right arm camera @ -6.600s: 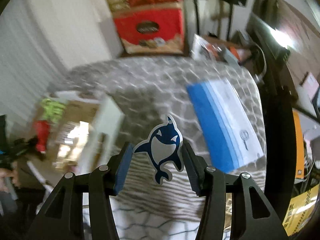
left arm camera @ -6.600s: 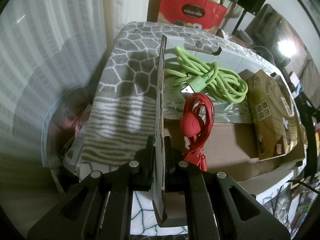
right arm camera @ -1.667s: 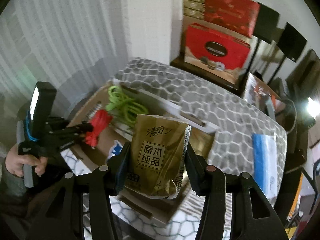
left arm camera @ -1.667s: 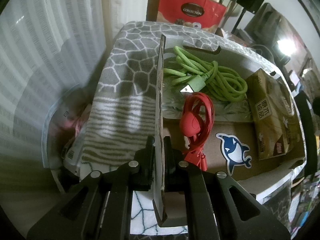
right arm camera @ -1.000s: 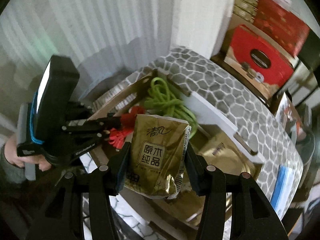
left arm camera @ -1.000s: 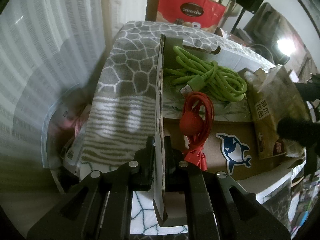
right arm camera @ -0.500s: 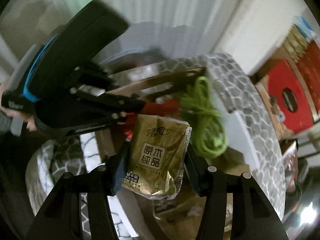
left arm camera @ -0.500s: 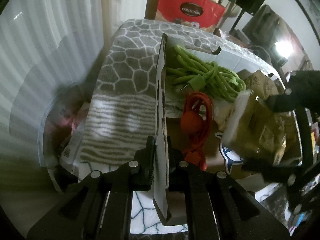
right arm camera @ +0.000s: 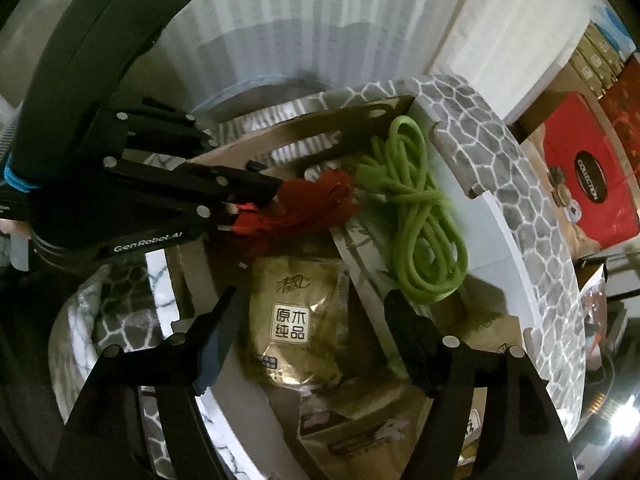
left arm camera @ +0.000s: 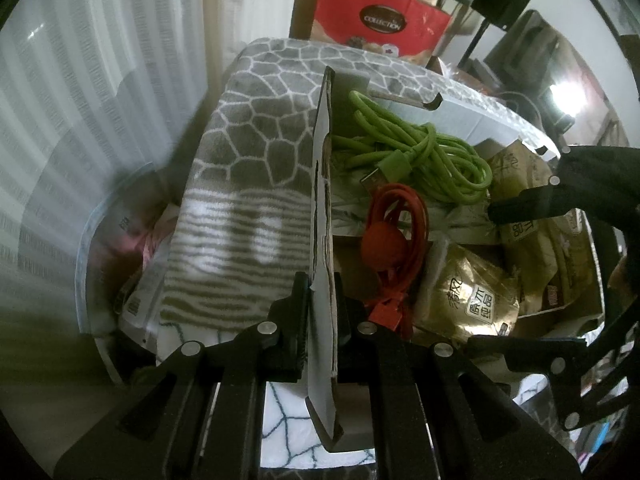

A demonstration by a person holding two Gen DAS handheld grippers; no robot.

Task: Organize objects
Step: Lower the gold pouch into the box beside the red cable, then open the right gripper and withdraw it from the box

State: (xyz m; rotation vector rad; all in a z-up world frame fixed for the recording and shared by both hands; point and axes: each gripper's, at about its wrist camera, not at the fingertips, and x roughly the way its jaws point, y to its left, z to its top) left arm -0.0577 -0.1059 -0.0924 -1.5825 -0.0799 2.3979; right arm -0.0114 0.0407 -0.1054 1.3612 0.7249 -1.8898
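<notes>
Cardboard box (left arm camera: 324,184), contents and both tongs.
Box flap is clamped between the closed left gripper (left arm camera: 322,300). Gold tissue pack (right arm camera: 298,324) is seen lying in the box between the opening jaws of the right gripper (right arm camera: 312,316), untouched by either pad; red cable (left arm camera: 394,236) and green cable (right arm camera: 420,216) lie just beyond it.

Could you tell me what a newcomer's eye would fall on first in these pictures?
Probably the bright green cable coiled at the far end of the cardboard box, with the red cable just in front of it. Next, the gold tissue pack lying between the opening right tongs, while the left tongs clamp the box's wall.
</notes>
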